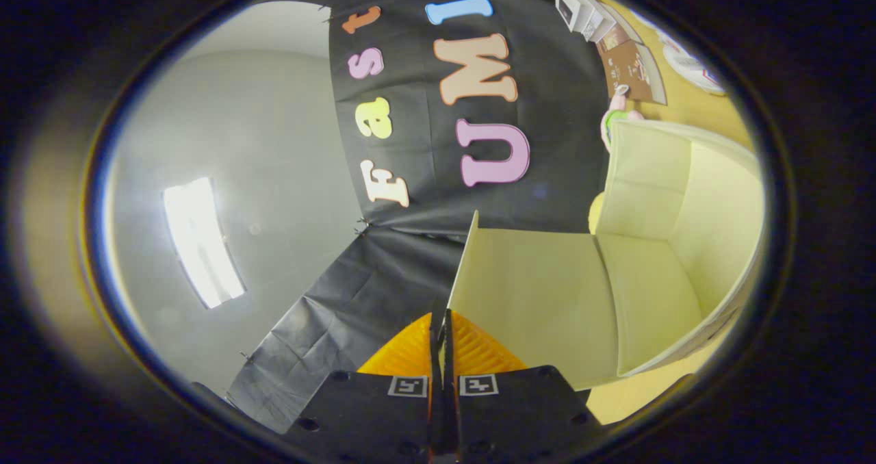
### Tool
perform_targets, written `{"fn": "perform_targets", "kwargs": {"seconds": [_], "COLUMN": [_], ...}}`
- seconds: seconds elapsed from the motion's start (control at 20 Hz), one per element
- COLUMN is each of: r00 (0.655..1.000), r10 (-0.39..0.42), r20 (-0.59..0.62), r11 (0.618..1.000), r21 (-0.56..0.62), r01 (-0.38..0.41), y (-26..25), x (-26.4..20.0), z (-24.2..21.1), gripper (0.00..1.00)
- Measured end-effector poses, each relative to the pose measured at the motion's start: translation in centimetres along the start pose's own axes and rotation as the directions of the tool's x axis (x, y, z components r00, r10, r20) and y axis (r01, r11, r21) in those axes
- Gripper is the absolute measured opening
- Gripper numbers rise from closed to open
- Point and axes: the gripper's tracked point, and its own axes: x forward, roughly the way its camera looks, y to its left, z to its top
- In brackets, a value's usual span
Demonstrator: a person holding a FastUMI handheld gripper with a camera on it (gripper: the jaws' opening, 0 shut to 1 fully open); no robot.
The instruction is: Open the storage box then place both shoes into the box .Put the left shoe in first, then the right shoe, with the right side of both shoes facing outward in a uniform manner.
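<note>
My claw [441,327] stands nearly closed, its two orange fingers [479,348] pinched on the thin edge of the storage box's lid [534,293], which is swung open and seen as a pale cream panel just ahead of the fingers. Beyond the lid, the storage box [684,197] shows its cream interior walls. It rests on a yellow tabletop [691,108]. Past the box lie brown booklets [633,67] and a white plate [691,67]. A pink and green object [616,118] sits just behind the box.

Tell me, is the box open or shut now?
Open. The box's lid is swung out, baring an empty pale inside. The gripper's orange fingers pinch the lid's edge.
</note>
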Motion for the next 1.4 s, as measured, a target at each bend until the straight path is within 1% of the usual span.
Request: {"fn": "perform_targets", "kwargs": {"seconds": [0.3, 0.45, 0.5, 0.6, 0.65, 0.75, 0.8, 0.85, 0.9, 0.95, 1.0, 1.05, 1.15, 1.25, 1.35, 1.4], "r00": [0.997, 0.990, 0.986, 0.971, 0.967, 0.953, 0.946, 0.944, 0.943, 0.938, 0.931, 0.924, 0.911, 0.905, 0.883, 0.873], "r10": [-0.017, -0.041, -0.066, -0.146, -0.165, -0.227, -0.261, -0.272, -0.291, -0.320, -0.350, -0.378, -0.409, -0.405, -0.414, -0.414], "r20": [-0.081, -0.133, -0.155, -0.187, -0.192, -0.199, -0.191, -0.185, -0.158, -0.134, -0.099, -0.059, 0.043, 0.132, 0.223, 0.258], "r11": [1.000, 0.999, 0.996, 0.982, 0.976, 0.949, 0.923, 0.900, 0.863, 0.804, 0.736, 0.660, 0.514, 0.425, 0.351, 0.326], "r21": [-0.011, -0.039, -0.061, -0.150, -0.176, -0.266, -0.336, -0.396, -0.468, -0.562, -0.644, -0.717, -0.815, -0.849, -0.855, -0.853], "r01": [0.016, 0.036, 0.058, 0.119, 0.131, 0.171, 0.187, 0.182, 0.188, 0.194, 0.208, 0.224, 0.269, 0.314, 0.380, 0.407], "y": [-2.5, -3.5, -4.1, -6.4, -6.8, -8.1, -8.7, -8.4, -8.2, -7.8, -7.7, -7.4, -6.5, -5.1, -4.8, -4.4], "x": [1.5, 2.6, 2.8, 3.2, 2.7, 2.1, 1.8, 1.3, 0.9, 0.5, -0.1, -0.8, -2.8, -4.5, -6.4, -7.2], "z": [-3.3, -5.4, -6.1, -7.5, -7.6, -7.6, -7.0, -6.4, -5.3, -4.1, -2.7, -0.8, 3.0, 6.4, 10.4, 12.3], "gripper": [0.05, 0.06, 0.06, 0.06, 0.07, 0.25, 0.34, 0.44, 0.53, 0.62, 0.71, 0.81, 0.99, 0.99, 0.99, 0.99]}}
